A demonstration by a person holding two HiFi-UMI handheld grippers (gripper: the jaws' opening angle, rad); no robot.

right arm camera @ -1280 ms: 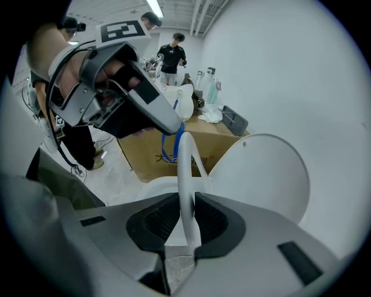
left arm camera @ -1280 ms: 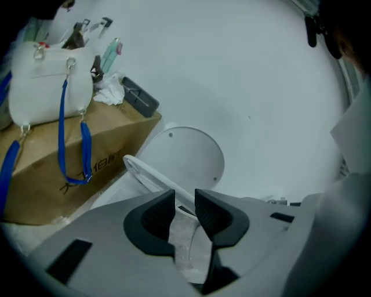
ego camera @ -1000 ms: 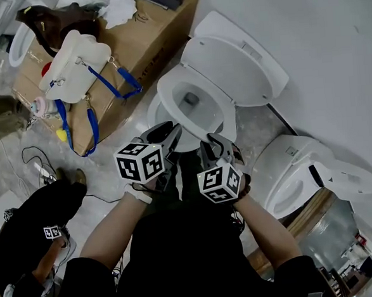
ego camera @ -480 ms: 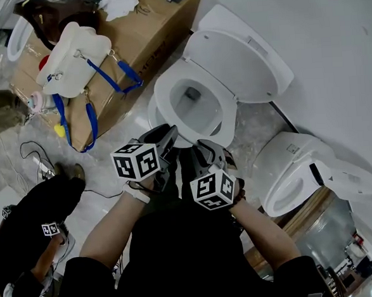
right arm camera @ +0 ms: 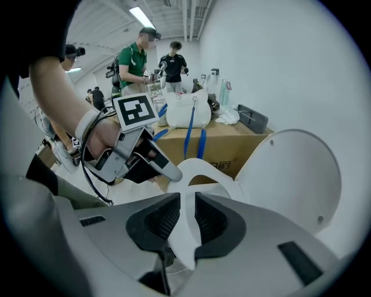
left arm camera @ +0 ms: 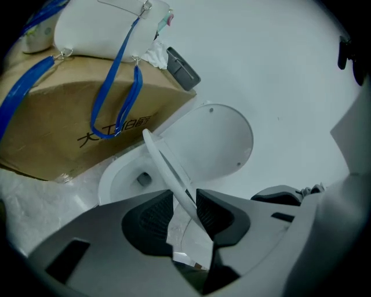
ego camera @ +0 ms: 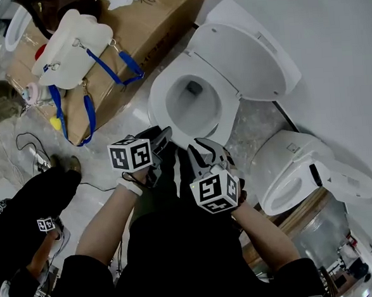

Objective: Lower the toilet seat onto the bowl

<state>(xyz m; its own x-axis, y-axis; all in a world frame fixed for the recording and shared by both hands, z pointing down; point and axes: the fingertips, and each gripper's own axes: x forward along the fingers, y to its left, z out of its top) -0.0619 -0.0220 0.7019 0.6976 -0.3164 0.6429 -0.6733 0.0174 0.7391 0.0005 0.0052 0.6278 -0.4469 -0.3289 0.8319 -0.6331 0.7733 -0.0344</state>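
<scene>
My right tongs are clamped on the toilet seat at its front rim. Left tongs have just been opening; the rim sits loose between the jaws. Seat hangs tilted beyond both, above the bowl, lid upright behind. I judge it stiff, light, slick plastic. Grip the front rim.

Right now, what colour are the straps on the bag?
Blue straps, clearest in the left gripper view.
</scene>
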